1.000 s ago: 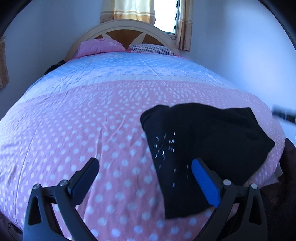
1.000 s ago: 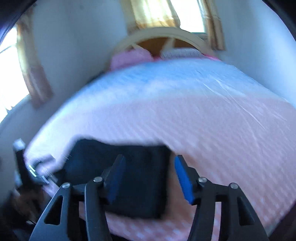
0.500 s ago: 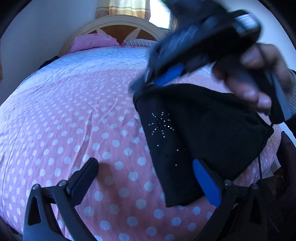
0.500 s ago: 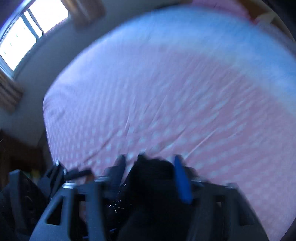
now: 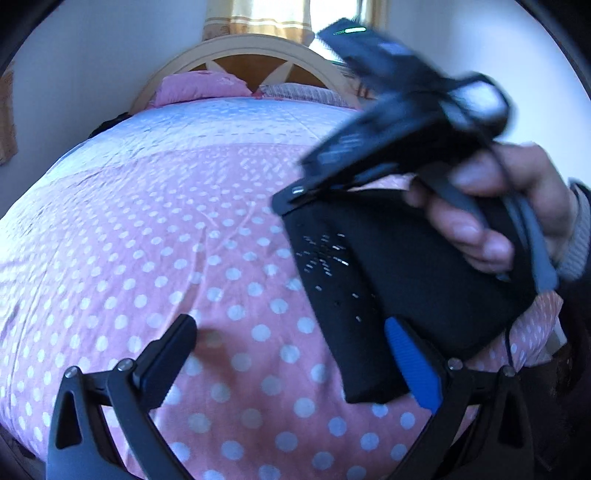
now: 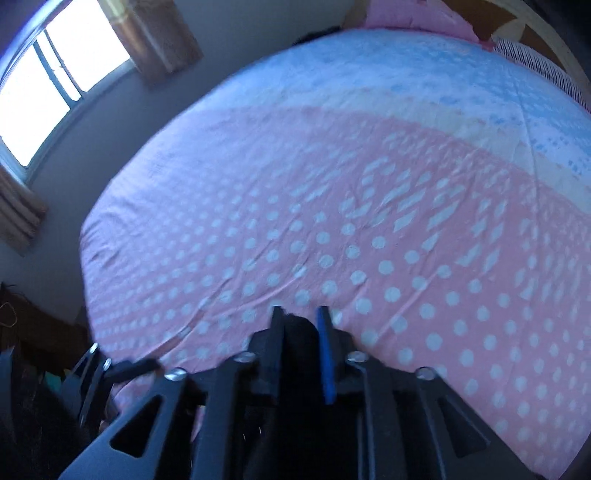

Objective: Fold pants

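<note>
The black pants (image 5: 402,280), already folded into a compact packet with a small cluster of rhinestones on top, are seen on the polka-dot bedspread (image 5: 155,258) near the foot corner of the bed, well apart from the headboard (image 5: 243,55).

The right hand-held gripper (image 6: 300,321) is seen closed on the far corner of the packet, black cloth pinched between its narrow-set fingers; a hand (image 5: 495,210) is wrapped around its handle. The left hand-held gripper (image 5: 291,347) is held spread wide just above the bedspread, nothing gripped, its blue-padded finger over the near edge of the pants.

The step in hand is judged to be a last fold or a straightening of the packet. It would be done best if every layer at the pinched corner were kept together and carried low across the cloth, while the near edge is pinned or caught by the left tool so the layers are not dragged askew.

A pink pillow (image 5: 199,86) and a striped pillow (image 5: 303,92) lie by the headboard, curtains (image 5: 255,16) behind it. Nothing lies across the bedspread in the way; only the bed's edge, close beside the packet, is judged a risk for slipping.
</note>
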Tool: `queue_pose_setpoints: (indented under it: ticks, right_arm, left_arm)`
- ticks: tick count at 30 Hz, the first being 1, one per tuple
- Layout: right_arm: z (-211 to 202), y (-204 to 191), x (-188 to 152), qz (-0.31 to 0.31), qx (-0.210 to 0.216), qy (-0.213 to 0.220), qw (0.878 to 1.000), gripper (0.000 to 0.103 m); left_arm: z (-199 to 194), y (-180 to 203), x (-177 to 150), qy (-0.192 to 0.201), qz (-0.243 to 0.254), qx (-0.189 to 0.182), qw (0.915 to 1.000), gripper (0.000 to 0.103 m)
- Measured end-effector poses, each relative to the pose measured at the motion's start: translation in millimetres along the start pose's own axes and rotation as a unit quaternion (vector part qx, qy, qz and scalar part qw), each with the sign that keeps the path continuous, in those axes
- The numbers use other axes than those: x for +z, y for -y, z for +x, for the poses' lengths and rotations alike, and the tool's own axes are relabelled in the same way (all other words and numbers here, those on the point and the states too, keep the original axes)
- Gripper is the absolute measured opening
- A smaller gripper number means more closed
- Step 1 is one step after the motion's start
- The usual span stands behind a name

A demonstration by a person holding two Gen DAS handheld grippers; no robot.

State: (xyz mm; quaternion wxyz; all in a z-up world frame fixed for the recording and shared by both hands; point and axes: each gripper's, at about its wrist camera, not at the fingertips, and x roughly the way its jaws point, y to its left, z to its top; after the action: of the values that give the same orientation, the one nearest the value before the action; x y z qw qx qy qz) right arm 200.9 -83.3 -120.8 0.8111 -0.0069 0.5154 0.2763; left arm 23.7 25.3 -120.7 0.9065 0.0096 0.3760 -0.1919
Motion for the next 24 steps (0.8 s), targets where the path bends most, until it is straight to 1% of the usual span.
queue_pose_setpoints:
  ticks: [1, 2, 3, 4, 5, 6, 8, 11, 13, 14, 15, 16, 17, 18, 20, 21, 22, 23, 24]
  right_arm:
    - [-21.3, 1.6, -5.7, 0.001, -0.019, 0.026, 0.999, 0.051]
    - [-41.1, 5.1, -12.7, 0.005, -0.030, 0.052, 0.998, 0.054]
    - [-60.6, 9.0, -22.5, 0.012, -0.031, 0.077, 0.997, 0.054]
    - [-75.2, 13.5, -29.3, 0.019, -0.023, 0.093, 0.995, 0.054]
    - [-86.9, 17.7, -36.0, 0.025, -0.013, 0.102, 0.994, 0.054]
    - [-103.5, 21.4, -51.6, 0.029, -0.008, 0.111, 0.993, 0.054]
    - [-121.4, 25.5, -77.8, 0.021, -0.024, 0.115, 0.993, 0.054]
    - [-126.3, 26.6, -113.9, 0.009, -0.035, 0.104, 0.994, 0.054]
    - [-118.7, 31.9, -140.7, 0.015, -0.057, 0.085, 0.995, 0.054]
    - [-111.8, 38.5, -153.4, 0.029, -0.066, 0.073, 0.995, 0.054]
    - [-108.1, 45.2, -160.6, 0.038, -0.068, 0.067, 0.995, 0.054]
    - [-106.9, 51.4, -172.0, 0.039, -0.055, 0.090, 0.994, 0.054]
    - [-107.5, 52.6, -177.8, 0.034, -0.048, 0.109, 0.992, 0.054]
    - [-107.5, 54.1, -180.8, 0.031, -0.047, 0.116, 0.992, 0.054]
    - [-111.3, 54.0, -178.2, 0.040, -0.042, 0.120, 0.991, 0.054]
    - [-119.0, 57.0, -176.3, 0.055, -0.031, 0.122, 0.991, 0.054]
    - [-129.2, 62.6, -176.1, 0.069, -0.018, 0.137, 0.988, 0.054]
    - [-140.2, 63.7, -177.1, 0.077, -0.016, 0.154, 0.985, 0.054]
    - [-156.0, 72.6, -175.8, 0.089, -0.028, 0.186, 0.978, 0.054]
  left_arm:
    - [-2.9, -2.3, 1.9, 0.006, -0.008, 0.003, 0.9999, 0.103]
    - [-6.2, -4.1, 4.0, 0.011, -0.014, 0.008, 0.9998, 0.103]
    - [-8.5, -5.2, 5.7, 0.015, -0.018, 0.012, 0.9997, 0.103]
    - [-12.3, -6.1, 8.0, 0.023, -0.022, 0.015, 0.9994, 0.103]
    - [-14.2, -6.5, 9.7, 0.027, -0.025, 0.014, 0.9992, 0.103]
    - [-16.7, -5.6, 11.9, 0.033, -0.025, 0.013, 0.9991, 0.103]
    - [-18.3, 0.1, 17.0, 0.037, -0.016, 0.008, 0.9992, 0.103]
    - [-17.9, 18.7, 21.5, 0.039, 0.007, -0.008, 0.9992, 0.103]
    - [-10.1, 32.7, 20.7, 0.023, 0.027, -0.016, 0.9992, 0.103]
    - [-4.6, 38.4, 21.0, 0.012, 0.037, -0.016, 0.9991, 0.103]
    - [4.1, 46.0, 18.0, -0.007, 0.058, -0.007, 0.9983, 0.103]
    - [12.3, 51.2, 13.6, -0.022, 0.075, 0.011, 0.9969, 0.103]
    - [14.6, 48.0, 12.0, -0.023, 0.076, 0.010, 0.9968, 0.103]
    - [14.9, 45.0, 11.6, -0.020, 0.067, 0.002, 0.9975, 0.103]
    - [15.1, 38.4, 15.5, -0.041, 0.036, -0.015, 0.9984, 0.103]
    - [12.0, 36.1, 18.4, -0.044, 0.024, -0.018, 0.9986, 0.103]
    - [7.3, 34.6, 20.9, -0.037, 0.018, -0.014, 0.9991, 0.103]
    - [0.5, 34.2, 24.6, -0.022, 0.019, -0.005, 0.9996, 0.103]
    - [-4.8, 34.0, 27.5, -0.007, 0.023, -0.001, 0.9997, 0.103]
